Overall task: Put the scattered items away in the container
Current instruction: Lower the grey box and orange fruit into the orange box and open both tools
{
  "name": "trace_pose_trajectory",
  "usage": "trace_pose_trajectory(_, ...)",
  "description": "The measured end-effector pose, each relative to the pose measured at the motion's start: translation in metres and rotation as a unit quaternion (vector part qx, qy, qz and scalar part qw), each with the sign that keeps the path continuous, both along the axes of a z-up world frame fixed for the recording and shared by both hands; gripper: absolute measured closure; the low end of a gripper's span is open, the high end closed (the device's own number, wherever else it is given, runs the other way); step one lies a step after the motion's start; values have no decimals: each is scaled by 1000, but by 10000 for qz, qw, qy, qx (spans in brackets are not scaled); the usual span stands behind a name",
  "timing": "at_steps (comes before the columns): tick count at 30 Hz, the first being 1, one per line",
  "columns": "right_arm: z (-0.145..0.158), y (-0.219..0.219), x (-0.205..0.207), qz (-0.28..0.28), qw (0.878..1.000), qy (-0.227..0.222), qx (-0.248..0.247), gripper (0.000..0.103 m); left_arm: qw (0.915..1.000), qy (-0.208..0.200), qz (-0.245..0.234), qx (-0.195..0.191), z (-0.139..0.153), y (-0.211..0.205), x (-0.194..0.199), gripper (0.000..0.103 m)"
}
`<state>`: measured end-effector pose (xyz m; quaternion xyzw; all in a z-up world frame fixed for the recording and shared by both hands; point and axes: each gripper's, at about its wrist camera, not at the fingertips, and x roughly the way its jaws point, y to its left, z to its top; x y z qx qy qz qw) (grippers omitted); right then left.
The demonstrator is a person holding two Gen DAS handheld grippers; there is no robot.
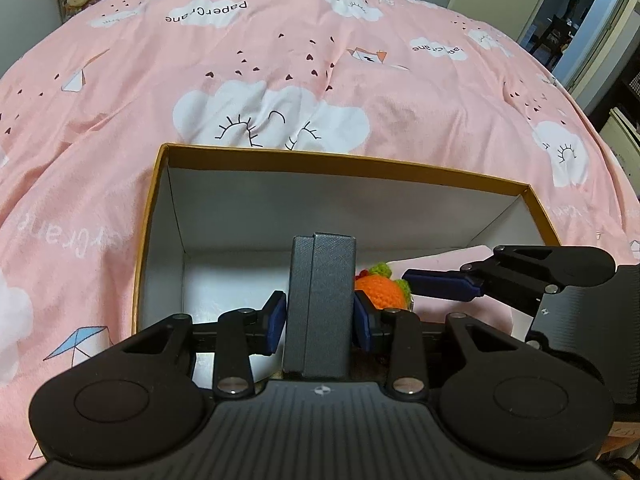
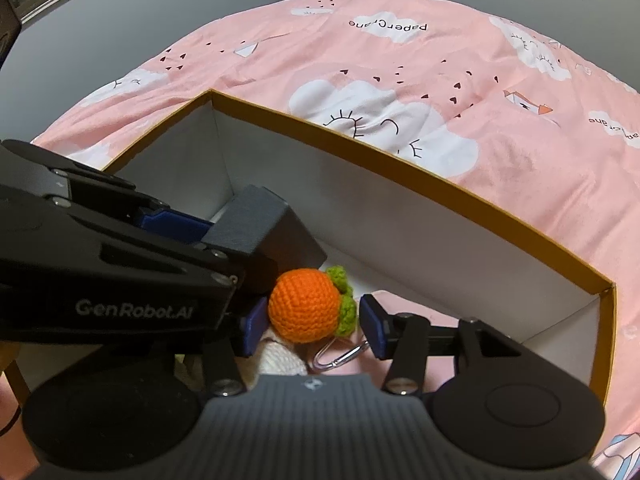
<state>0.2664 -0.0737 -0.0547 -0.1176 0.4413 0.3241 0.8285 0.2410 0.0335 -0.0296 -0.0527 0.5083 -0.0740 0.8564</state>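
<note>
left wrist | left gripper (image 1: 320,316) clamps grey case (image 1: 320,300) | right gripper (image 2: 311,326) apart (crochet orange (image 2: 304,302) between)

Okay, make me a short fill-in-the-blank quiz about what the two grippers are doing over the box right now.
1. The left gripper is clamped on a dark ____ case.
2. The crocheted ball between the right gripper fingers is ____ with green leaves.
3. Both grippers are over the white-walled box, whose rim is ____.

Missing words: gray; orange; yellow
</note>
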Motion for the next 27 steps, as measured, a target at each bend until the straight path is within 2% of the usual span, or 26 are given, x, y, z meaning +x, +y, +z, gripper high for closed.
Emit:
trace_pose_trajectory(11,11,-9,-6,-34,9999,-109,58,49,9998,-115,-41,133,8,-3,-6,56)
trace_pose_trajectory(20,40,-33,-33,-208,9971,-586,429,48,9936,-1030,-109,451,57,-3,-47,52)
trace_pose_trajectory(27,73,-58,-81,-362,9873,-1207,971,49,9857,-1573,-282,533,96,-6,-101,52)
